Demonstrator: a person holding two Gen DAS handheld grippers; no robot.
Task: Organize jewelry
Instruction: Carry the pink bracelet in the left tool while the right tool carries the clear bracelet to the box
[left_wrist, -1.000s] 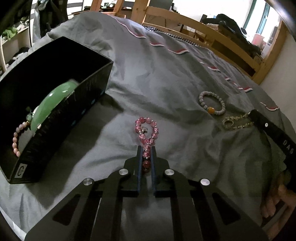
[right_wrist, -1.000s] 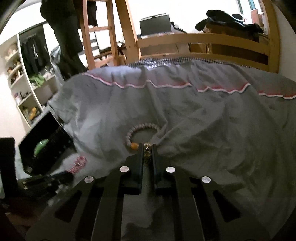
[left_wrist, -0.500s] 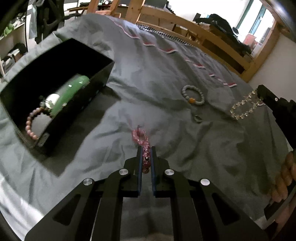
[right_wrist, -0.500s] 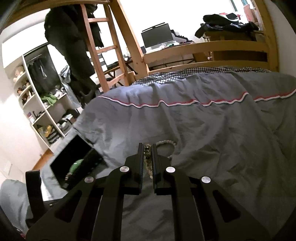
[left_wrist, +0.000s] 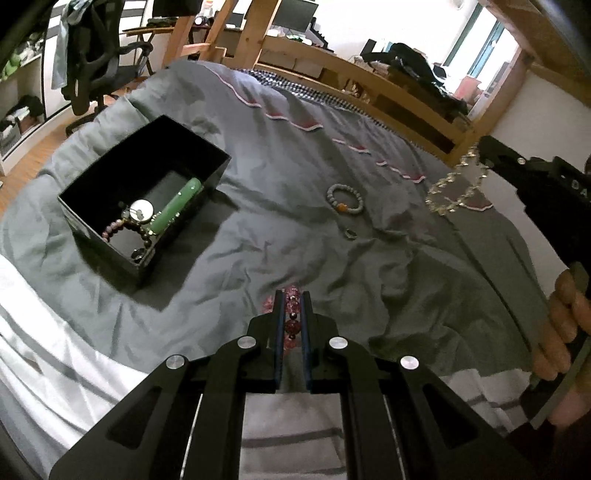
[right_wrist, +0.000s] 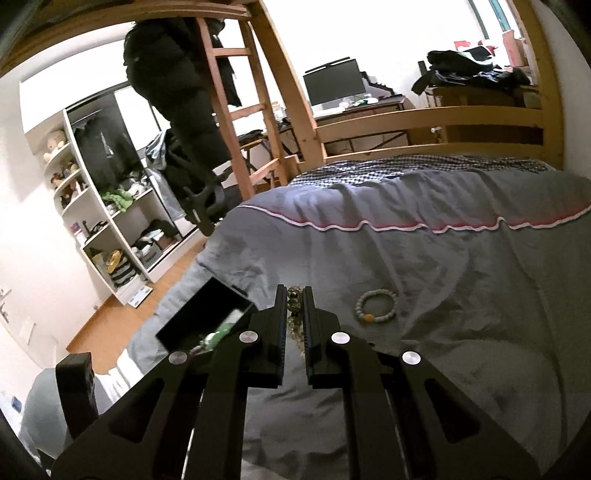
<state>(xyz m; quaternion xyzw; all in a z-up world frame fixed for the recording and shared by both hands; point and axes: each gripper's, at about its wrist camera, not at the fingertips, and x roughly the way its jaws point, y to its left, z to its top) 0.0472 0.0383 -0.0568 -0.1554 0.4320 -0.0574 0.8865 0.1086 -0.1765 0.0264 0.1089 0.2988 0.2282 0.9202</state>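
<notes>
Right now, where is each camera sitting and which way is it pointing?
Left wrist: on the left gripper, looking down its fingers across the grey bed at the black box; the right gripper and hand show at right.
Right wrist: on the right gripper, facing the bed's far rail and shelves; only its own fingers show.
Shared: box, grey bead bracelet.

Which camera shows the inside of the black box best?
The left wrist view: it looks down into the black box, showing a green bangle and beads. The right wrist view catches only the box edge-on, partly behind its claw.
</notes>
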